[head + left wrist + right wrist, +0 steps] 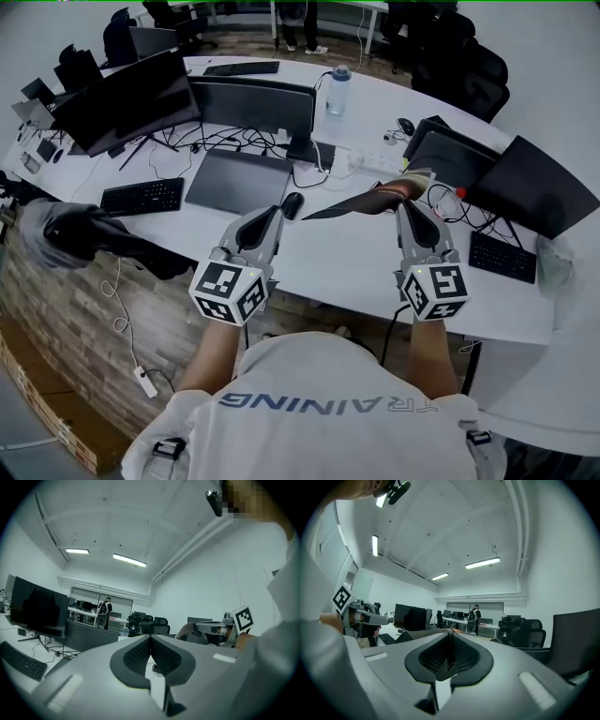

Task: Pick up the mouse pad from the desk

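Note:
The mouse pad [352,201] is a thin dark sheet with a brownish underside, held up off the white desk [347,258]. My right gripper [405,192] is shut on its right end, and the pad droops away to the left. In the right gripper view the pad's edge [415,633] runs left from the closed jaws of my right gripper [449,645]. My left gripper [278,214] hovers above the desk edge near a black mouse [292,204]. Its pads [161,656] meet with nothing between them. The left gripper view shows the curled pad [185,631] beside the right gripper's marker cube [243,618].
On the desk stand two dark monitors [253,103], a keyboard [141,197], a grey flat mat [239,180], a water bottle [338,91], a power strip [375,161] with cables, and laptops [534,187] at the right. A dark chair [84,234] is at the left.

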A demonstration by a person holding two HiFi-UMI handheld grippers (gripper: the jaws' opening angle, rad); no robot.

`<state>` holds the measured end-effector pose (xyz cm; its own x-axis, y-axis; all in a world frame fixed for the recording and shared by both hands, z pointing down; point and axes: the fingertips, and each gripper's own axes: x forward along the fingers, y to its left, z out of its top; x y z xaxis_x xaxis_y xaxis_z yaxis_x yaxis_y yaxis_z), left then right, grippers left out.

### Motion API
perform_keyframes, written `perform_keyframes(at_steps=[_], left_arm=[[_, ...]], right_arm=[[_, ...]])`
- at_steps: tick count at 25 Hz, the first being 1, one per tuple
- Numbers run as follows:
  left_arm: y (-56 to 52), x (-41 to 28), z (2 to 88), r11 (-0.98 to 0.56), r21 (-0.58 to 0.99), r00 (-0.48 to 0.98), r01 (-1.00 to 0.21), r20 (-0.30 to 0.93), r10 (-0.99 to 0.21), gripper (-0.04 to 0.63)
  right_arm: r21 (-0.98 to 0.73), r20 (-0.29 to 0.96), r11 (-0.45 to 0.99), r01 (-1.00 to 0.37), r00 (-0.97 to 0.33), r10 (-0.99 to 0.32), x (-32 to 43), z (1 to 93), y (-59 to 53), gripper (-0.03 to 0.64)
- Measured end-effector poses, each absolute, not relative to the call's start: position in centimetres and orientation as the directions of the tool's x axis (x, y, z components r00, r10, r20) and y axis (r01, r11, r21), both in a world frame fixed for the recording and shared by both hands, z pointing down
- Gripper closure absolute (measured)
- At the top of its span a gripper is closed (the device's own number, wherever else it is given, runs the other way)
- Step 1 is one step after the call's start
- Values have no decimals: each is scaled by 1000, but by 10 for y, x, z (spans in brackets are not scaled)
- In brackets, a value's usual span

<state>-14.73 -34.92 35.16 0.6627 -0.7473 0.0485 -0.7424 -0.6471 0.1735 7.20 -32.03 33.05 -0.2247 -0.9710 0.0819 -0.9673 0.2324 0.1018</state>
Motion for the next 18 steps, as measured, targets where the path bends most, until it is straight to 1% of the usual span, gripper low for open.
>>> perform_keyframes(at_steps=[18], left_arm=[[-358,-136,365,-646,178,665,-743,83,-742,595]], right_arm=[[77,131,234,-969,-223,-966,85,350,-325,577]])
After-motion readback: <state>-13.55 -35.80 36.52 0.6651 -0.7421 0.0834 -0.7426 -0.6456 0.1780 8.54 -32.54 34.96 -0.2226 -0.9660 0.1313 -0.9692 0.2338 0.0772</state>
